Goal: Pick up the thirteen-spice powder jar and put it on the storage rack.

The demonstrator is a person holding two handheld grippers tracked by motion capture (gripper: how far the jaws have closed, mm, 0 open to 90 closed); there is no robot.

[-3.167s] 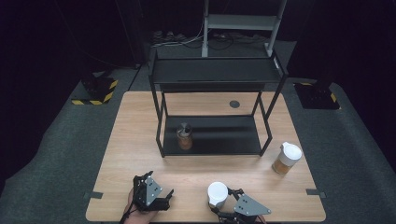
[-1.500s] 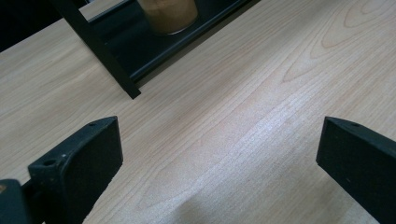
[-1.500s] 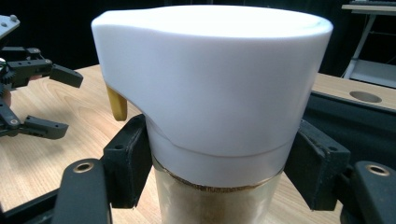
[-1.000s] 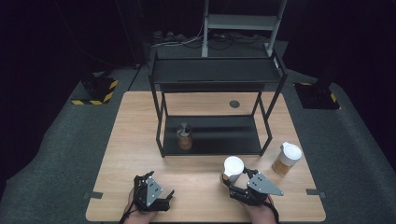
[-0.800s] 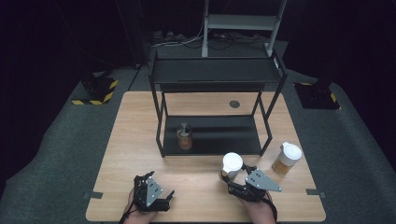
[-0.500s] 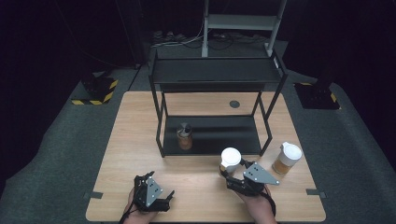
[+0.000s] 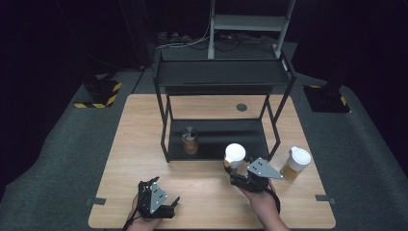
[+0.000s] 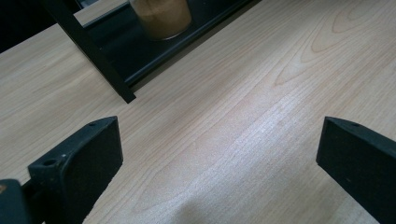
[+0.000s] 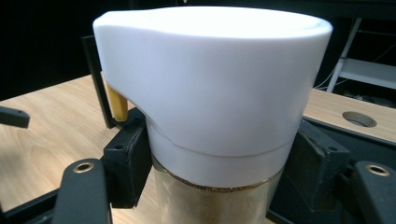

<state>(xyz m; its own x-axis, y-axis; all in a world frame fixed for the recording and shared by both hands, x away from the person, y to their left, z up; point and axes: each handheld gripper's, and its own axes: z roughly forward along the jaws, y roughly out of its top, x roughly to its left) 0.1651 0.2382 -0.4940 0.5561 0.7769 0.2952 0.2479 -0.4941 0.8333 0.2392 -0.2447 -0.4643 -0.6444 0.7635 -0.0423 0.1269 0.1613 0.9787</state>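
My right gripper (image 7: 236, 169) is shut on a white-lidded jar (image 7: 235, 155) of brown powder and holds it just in front of the black shelf rack (image 7: 222, 86). In the right gripper view the jar (image 9: 212, 107) stands upright between the two black jaws, which press on its glass below the lid. My left gripper (image 7: 166, 204) rests near the table's front edge, its jaws wide apart over bare wood (image 8: 224, 140). A small brown jar with a grey lid (image 7: 190, 140) stands on the rack's lower shelf, and its base (image 8: 161, 16) appears in the left gripper view.
A second white-lidded jar (image 7: 296, 162) stands on the wooden table (image 7: 139, 139) to the right of the rack. The table has a round hole (image 7: 241, 107) behind the rack. Black-and-yellow floor stands (image 7: 101, 94) sit beyond the table's left side.
My right gripper has carried the white-lidded jar from the table's front edge forward to the rack's front. The left gripper has stayed put.
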